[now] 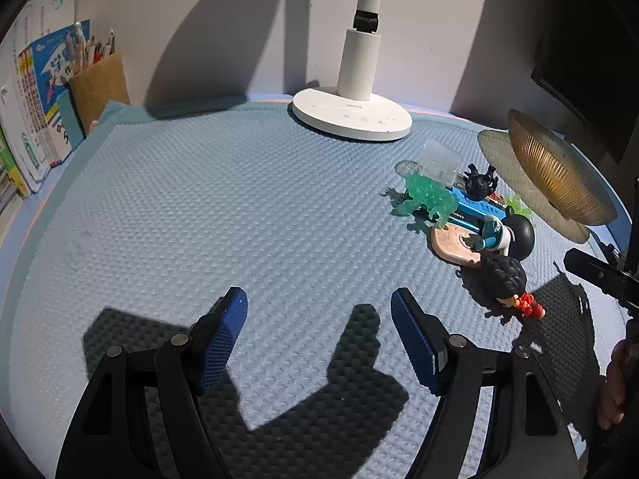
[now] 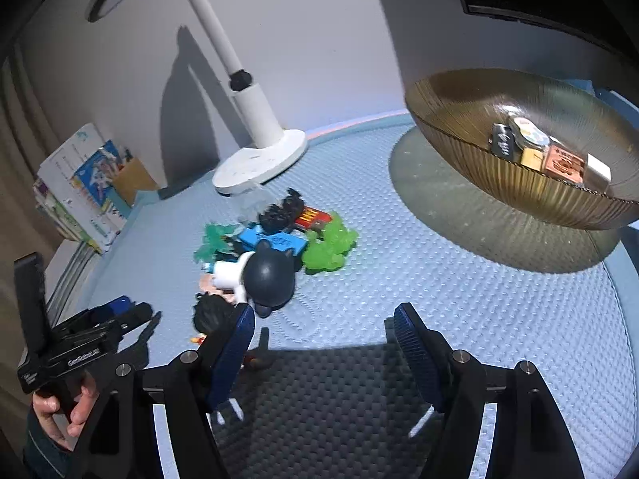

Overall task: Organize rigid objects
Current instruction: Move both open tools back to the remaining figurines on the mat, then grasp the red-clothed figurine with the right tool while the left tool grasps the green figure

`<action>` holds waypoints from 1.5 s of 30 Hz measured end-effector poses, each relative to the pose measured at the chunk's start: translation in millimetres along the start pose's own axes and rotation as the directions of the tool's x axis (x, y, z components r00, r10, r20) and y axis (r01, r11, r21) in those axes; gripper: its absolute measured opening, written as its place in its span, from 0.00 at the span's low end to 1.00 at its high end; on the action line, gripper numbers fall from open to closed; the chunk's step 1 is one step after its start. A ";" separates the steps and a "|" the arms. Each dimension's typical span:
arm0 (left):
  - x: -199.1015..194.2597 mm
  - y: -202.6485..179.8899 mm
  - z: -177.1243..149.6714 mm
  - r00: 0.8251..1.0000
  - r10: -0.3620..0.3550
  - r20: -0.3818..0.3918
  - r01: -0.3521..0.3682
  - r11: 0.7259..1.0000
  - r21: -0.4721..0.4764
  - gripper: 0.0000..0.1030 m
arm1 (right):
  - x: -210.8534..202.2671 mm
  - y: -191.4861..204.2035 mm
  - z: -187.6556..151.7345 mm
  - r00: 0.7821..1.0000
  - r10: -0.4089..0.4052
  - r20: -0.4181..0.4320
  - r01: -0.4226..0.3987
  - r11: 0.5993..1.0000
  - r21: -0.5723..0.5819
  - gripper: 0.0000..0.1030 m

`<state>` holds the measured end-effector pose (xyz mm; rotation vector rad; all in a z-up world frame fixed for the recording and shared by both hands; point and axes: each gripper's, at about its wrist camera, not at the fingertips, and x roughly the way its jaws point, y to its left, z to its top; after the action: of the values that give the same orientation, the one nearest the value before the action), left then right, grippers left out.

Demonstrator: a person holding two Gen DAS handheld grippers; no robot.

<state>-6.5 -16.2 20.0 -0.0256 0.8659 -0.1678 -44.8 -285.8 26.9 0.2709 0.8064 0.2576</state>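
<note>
A: Your right gripper (image 2: 323, 339) hangs with its jaws wide apart and empty, like your left gripper (image 1: 319, 319). The dark-headed figure (image 2: 269, 275) lies just beyond, at the near end of the toy pile.

B: And the amber bowl (image 2: 479, 183)?

A: Far right, already holding small boxes. Come in crooked and you'll likely scatter the tangled toys, or snag the green monster (image 2: 329, 245).
</note>
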 end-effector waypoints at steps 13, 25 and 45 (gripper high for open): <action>42.1 -42.8 71.3 0.967 -0.222 -0.123 0.238 0.961 0.137 0.70 | 26.1 70.0 -5.1 0.986 0.051 -0.159 -0.083 0.975 -0.206 0.69; 80.4 -55.1 82.4 0.932 -0.321 -0.167 0.346 0.925 0.155 0.41 | 54.8 76.8 -4.7 0.981 0.016 -0.194 -0.063 0.968 -0.242 0.53; -12.2 -5.9 21.5 0.963 -0.271 0.009 0.271 0.962 0.034 0.39 | -17.4 33.3 -33.9 0.994 -0.056 -0.093 0.040 0.986 -0.160 0.31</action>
<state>1.3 -21.1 43.7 -0.1154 0.8433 -0.4380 -85.5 -255.7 27.2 0.0902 0.8823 0.2894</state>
